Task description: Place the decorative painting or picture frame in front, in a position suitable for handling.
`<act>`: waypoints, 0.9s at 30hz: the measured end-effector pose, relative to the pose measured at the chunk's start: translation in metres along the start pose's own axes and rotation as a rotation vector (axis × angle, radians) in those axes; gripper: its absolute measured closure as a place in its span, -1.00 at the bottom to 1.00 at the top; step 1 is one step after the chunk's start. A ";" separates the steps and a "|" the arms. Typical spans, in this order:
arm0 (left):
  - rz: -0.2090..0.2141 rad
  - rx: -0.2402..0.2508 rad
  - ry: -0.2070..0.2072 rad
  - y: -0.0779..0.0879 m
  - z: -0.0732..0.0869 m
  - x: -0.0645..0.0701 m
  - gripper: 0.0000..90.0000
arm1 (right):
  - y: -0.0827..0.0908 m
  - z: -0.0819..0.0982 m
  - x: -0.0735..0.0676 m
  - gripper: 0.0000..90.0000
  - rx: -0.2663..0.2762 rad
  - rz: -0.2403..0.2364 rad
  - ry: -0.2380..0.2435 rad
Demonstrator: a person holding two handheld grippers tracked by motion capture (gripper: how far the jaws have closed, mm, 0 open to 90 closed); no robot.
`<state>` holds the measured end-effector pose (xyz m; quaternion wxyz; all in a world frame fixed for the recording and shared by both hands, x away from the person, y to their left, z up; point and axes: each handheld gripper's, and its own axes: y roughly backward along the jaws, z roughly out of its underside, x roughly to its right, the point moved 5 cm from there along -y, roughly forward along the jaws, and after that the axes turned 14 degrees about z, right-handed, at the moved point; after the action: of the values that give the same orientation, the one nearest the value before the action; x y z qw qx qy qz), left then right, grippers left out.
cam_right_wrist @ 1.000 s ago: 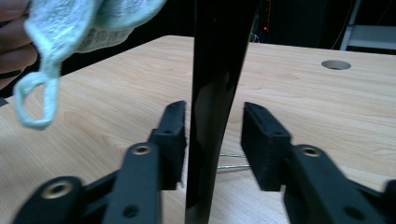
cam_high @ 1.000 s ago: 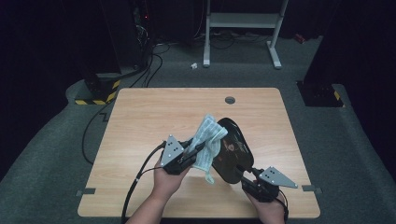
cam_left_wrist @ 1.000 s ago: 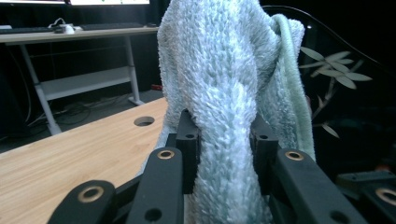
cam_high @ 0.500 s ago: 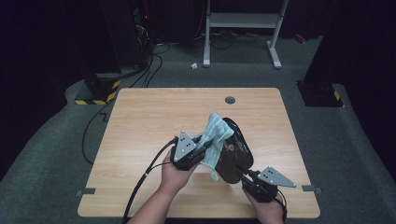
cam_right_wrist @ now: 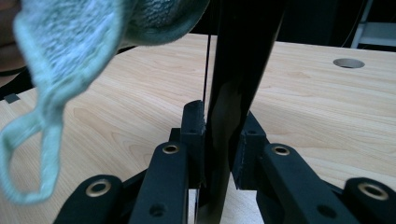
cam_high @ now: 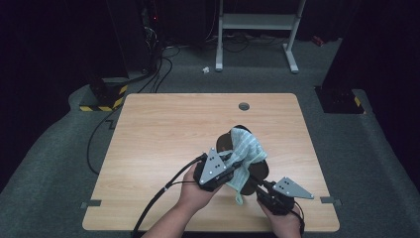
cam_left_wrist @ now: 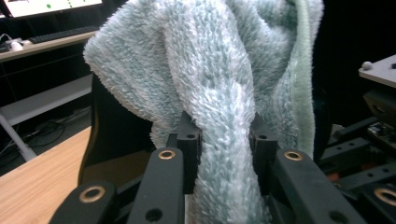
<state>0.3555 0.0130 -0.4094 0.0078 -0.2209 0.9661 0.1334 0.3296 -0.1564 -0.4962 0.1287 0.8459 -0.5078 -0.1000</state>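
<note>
Fluffy pale-green cloth [cam_left_wrist: 219,93] is bunched between the jaws of our left gripper [cam_high: 233,166], pinched tight and draped over a black, glossy flat object [cam_high: 257,171], perhaps a pan. Our right gripper [cam_high: 262,187] has its jaws clamped on that object's thin dark edge [cam_right_wrist: 233,93], above the wooden table [cam_high: 163,129] near its front right.
</note>
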 end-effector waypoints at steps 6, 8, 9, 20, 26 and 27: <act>-0.072 -0.015 0.036 0.006 0.005 -0.027 0.61 | 0.000 0.000 -0.001 0.72 0.000 -0.001 0.008; -0.126 -0.035 0.070 0.008 0.012 -0.047 0.61 | 0.000 0.000 -0.001 0.72 0.000 -0.002 0.008; -0.126 -0.035 0.070 0.008 0.012 -0.047 0.61 | 0.000 0.000 -0.001 0.72 0.000 -0.002 0.008; -0.004 -0.064 0.040 -0.002 0.003 -0.026 0.62 | 0.000 0.000 -0.001 0.71 -0.001 -0.001 0.014; 0.036 -0.047 -0.016 -0.005 -0.011 -0.005 0.62 | 0.000 0.001 -0.001 0.71 -0.003 -0.002 0.016; 0.036 -0.047 -0.016 -0.005 -0.011 -0.005 0.62 | 0.000 0.001 -0.001 0.71 -0.003 -0.002 0.016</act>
<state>0.3630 0.0082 -0.3995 0.0077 -0.2028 0.9664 0.1576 0.3287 -0.1555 -0.4966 0.1340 0.8471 -0.5056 -0.0942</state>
